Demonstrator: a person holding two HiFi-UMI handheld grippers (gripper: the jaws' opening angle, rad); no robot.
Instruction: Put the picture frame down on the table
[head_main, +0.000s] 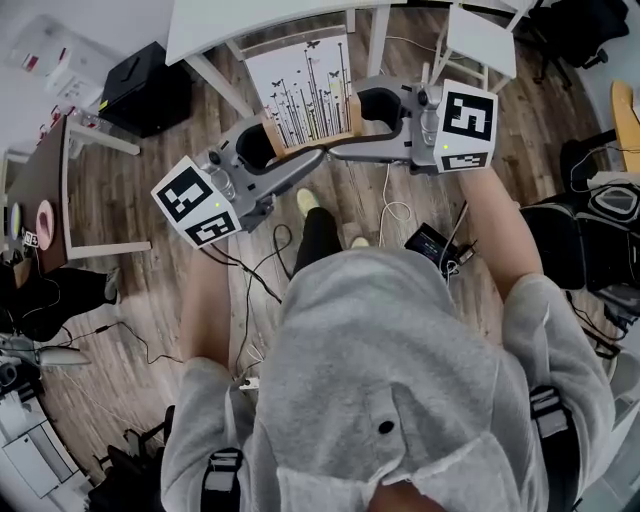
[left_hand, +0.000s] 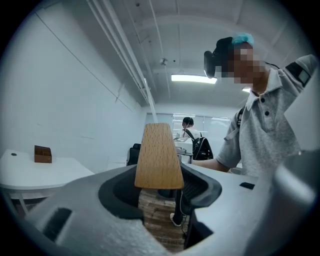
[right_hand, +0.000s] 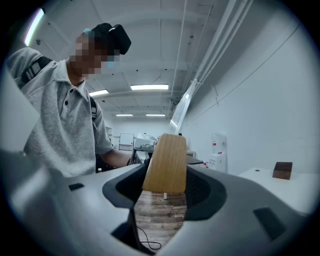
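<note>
The picture frame (head_main: 305, 92) has a light wooden rim and a white print of black stems and birds. I hold it in the air between both grippers, above the wooden floor and just short of the white table (head_main: 250, 25). My left gripper (head_main: 262, 148) is shut on its left side and my right gripper (head_main: 368, 108) on its right side. In the left gripper view the frame's wooden edge (left_hand: 159, 157) stands up between the jaws. The right gripper view shows the other wooden edge (right_hand: 166, 165) the same way.
A small brown box (left_hand: 43, 154) sits on the white table. A black case (head_main: 150, 90) stands on the floor at the left, a white stool (head_main: 480, 40) at the back right, a backpack (head_main: 600, 230) at the right. Cables (head_main: 395, 205) lie underfoot. Another person (left_hand: 189, 125) sits far off.
</note>
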